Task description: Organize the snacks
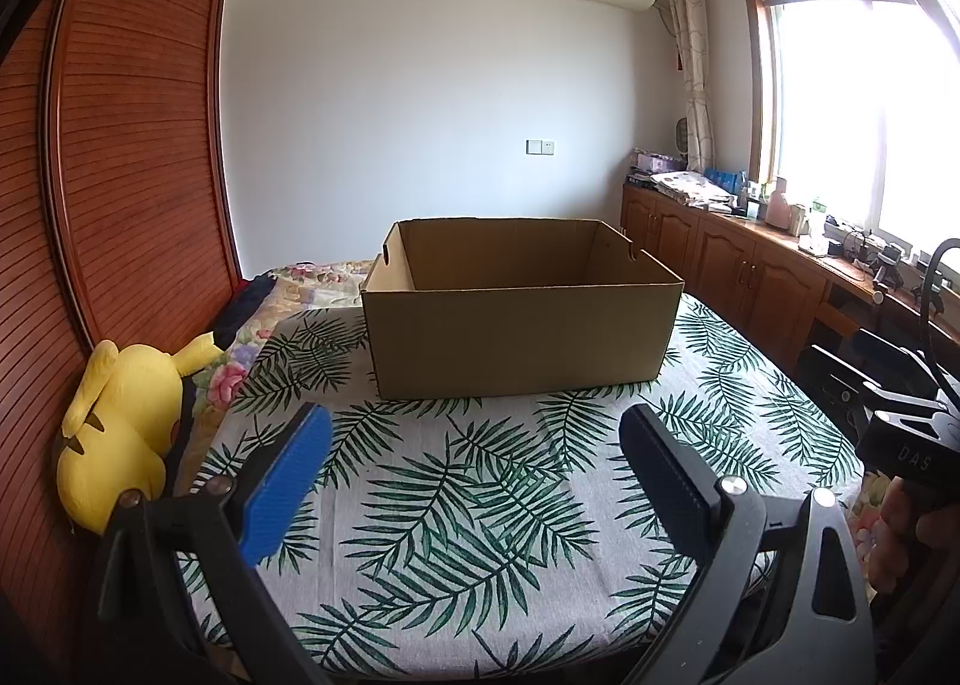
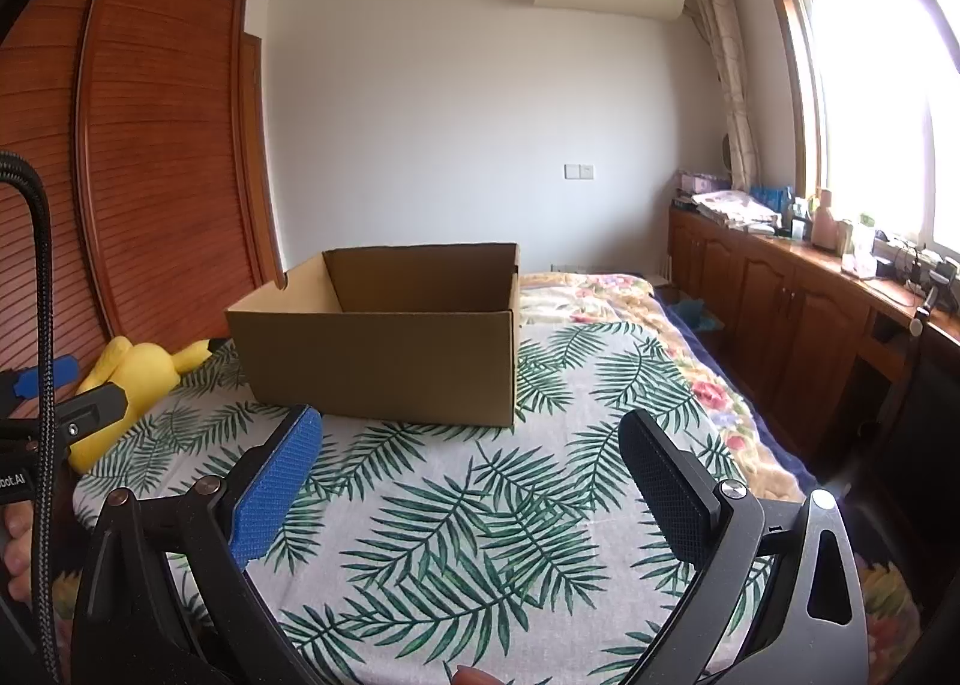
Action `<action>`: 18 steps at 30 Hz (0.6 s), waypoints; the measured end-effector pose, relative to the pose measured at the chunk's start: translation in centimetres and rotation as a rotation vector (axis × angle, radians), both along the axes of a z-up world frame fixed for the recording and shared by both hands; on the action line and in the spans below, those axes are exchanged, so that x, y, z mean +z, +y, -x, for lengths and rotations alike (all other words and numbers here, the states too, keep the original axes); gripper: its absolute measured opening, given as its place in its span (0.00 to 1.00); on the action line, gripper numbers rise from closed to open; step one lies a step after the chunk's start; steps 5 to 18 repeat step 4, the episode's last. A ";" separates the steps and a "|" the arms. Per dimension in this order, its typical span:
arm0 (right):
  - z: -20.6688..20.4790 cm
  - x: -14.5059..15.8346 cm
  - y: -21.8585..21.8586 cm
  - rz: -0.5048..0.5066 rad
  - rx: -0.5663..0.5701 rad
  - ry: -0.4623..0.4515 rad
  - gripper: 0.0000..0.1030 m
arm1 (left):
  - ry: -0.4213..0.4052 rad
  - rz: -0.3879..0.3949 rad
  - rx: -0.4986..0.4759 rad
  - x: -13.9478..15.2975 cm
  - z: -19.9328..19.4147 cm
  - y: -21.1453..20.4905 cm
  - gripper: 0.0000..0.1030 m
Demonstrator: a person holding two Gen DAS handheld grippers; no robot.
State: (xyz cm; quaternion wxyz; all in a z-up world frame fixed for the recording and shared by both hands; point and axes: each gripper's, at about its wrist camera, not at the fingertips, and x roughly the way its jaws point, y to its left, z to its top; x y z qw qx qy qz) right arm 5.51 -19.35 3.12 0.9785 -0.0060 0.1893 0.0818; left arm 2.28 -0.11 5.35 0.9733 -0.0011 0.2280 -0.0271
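Observation:
An open brown cardboard box [image 1: 516,337] stands on the leaf-print cloth [image 1: 468,505] ahead of both grippers; it also shows in the right wrist view [image 2: 384,355]. What I can see of its inside is bare. No snacks are in view. My left gripper [image 1: 474,445] is open and empty, a short way in front of the box. My right gripper [image 2: 471,445] is open and empty, in front of the box's right corner. The right gripper's body shows at the right edge of the left wrist view [image 1: 900,433].
A yellow plush toy [image 1: 120,433] lies at the left edge of the bed against the wooden wardrobe [image 1: 138,175]. Wooden cabinets [image 2: 798,319] with clutter on top run along the right under the window. A floral blanket [image 2: 600,295] lies beyond the cloth.

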 end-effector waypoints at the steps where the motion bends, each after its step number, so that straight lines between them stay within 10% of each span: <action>1: 0.0 0.0 0.0 0.000 0.000 0.000 0.98 | 0.000 0.000 0.000 0.0 0.0 0.0 0.95; 18: 0.0 0.0 0.0 0.000 0.000 0.000 0.98 | 0.000 -0.001 0.000 0.0 0.0 0.0 0.95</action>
